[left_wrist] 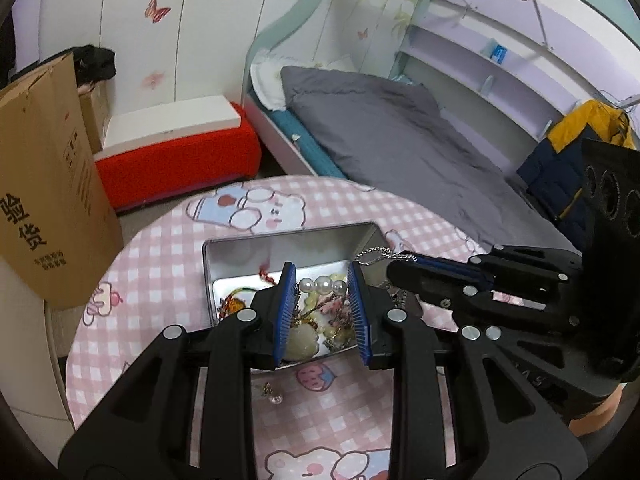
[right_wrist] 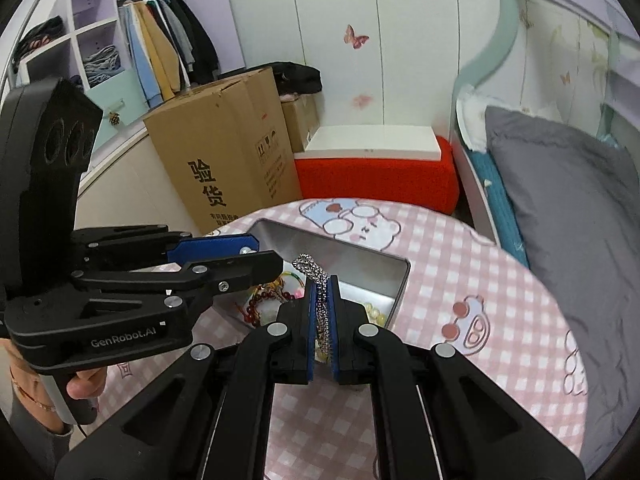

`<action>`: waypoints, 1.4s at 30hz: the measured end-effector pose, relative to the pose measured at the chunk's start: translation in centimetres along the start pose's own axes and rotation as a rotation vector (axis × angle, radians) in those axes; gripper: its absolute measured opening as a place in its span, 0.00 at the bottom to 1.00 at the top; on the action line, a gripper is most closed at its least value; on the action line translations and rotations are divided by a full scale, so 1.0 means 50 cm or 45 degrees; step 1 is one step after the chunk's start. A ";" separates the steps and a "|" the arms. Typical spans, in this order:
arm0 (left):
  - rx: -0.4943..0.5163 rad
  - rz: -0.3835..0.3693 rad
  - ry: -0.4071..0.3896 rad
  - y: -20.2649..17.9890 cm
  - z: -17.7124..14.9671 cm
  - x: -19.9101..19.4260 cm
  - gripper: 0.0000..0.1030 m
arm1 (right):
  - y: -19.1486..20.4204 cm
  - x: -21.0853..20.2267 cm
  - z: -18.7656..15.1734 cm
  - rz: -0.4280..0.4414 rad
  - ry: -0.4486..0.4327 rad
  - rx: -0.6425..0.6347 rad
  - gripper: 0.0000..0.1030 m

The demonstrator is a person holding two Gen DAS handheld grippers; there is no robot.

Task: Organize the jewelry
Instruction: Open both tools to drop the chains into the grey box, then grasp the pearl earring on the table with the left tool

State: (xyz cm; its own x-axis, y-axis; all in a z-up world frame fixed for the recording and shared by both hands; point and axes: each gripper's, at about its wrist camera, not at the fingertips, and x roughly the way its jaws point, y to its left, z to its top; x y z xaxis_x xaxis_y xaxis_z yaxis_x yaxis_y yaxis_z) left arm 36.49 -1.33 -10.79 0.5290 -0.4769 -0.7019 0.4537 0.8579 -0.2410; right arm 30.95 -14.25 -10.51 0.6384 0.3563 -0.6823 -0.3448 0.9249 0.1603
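A grey-quilted bed (left_wrist: 392, 136) fills one side of the room, a big cardboard box (right_wrist: 224, 152) stands on the floor with a red stool (right_wrist: 376, 176) beside it, and in front of them sits a round tabletop (right_wrist: 480, 280) under a pink checked cloth printed with bears. On that cloth rests an open metal tin (left_wrist: 280, 252), its bottom littered with jewelry: beads, a red cord, something yellow and a pale carved piece. The left gripper (left_wrist: 322, 304) hangs over the tin's near half with its blue-padded jaws a little apart, and a short row of pearls (left_wrist: 324, 286) spans the gap between the tips; whether the pads actually press on the pearls I cannot tell. The right gripper (right_wrist: 322, 316) comes in from the other side above the tin's edge, jaws clenched on a sparkling silver chain (right_wrist: 316, 276) that loops up out of the tips and trails down between the pads. A small earring (left_wrist: 274, 394) lies loose on the cloth just outside the tin, near the left gripper's base.
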 end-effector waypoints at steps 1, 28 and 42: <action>-0.001 -0.001 0.005 -0.001 -0.002 0.001 0.27 | 0.005 0.001 0.001 -0.005 -0.001 0.002 0.06; -0.101 0.259 -0.011 0.019 -0.155 -0.038 0.65 | 0.004 -0.062 -0.069 -0.063 -0.021 0.050 0.20; -0.083 0.269 0.089 0.021 -0.181 0.039 0.43 | -0.021 -0.038 -0.082 -0.075 -0.026 0.085 0.25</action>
State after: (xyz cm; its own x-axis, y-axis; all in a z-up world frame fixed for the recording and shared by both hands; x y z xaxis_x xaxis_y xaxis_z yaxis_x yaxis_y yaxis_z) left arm 31.51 0.39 -18.49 0.5550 -0.2731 -0.7857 0.2897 0.9489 -0.1252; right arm 27.29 -16.42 -12.30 0.6702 0.3027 -0.6777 -0.2599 0.9510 0.1677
